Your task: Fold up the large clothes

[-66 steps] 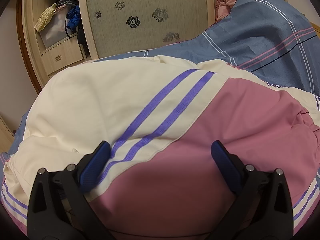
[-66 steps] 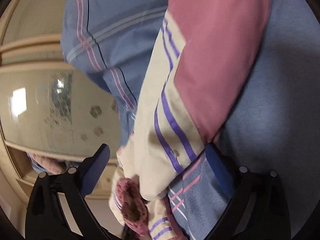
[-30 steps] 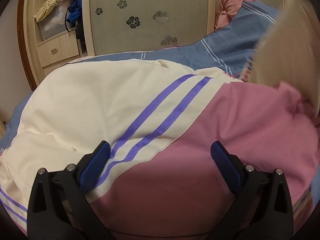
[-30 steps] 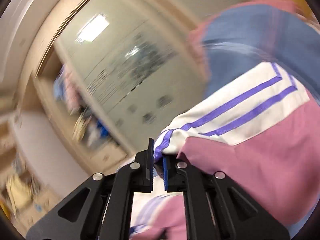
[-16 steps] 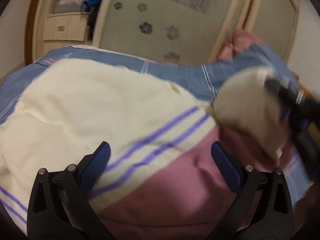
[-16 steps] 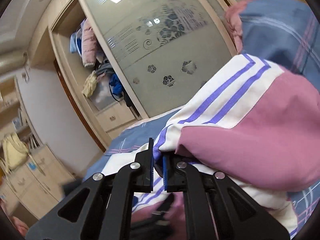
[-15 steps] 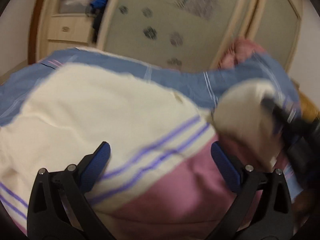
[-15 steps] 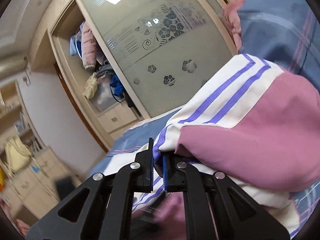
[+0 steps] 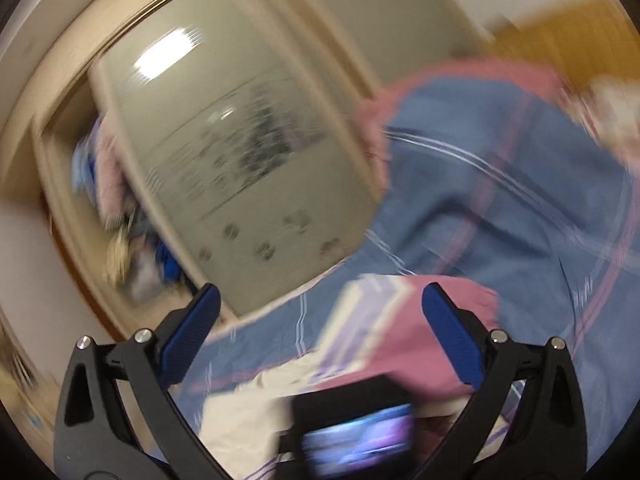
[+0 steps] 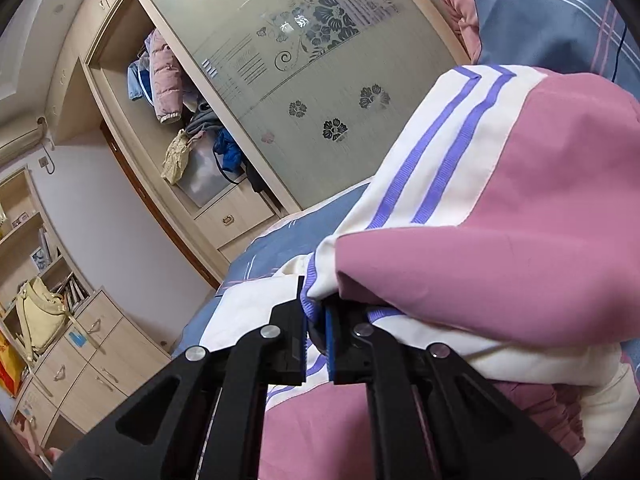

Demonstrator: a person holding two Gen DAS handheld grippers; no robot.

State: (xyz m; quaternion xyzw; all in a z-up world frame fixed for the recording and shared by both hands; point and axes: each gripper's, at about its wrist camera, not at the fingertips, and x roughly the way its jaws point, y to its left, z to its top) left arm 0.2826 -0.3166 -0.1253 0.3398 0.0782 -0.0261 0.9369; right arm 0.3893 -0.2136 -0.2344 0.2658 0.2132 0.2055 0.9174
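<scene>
My right tool pinches the jacket hem above the bed; my left tool hangs spread.

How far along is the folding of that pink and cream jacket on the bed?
Early to midway. Done: the right tool is shut on the jacket at its striped cuff, with that part lifted over the rest lying on the blue bedsheet. In hand: carrying this fold across. The left tool is open, holding nothing. Left: laying it flat and the remaining folds.
</scene>
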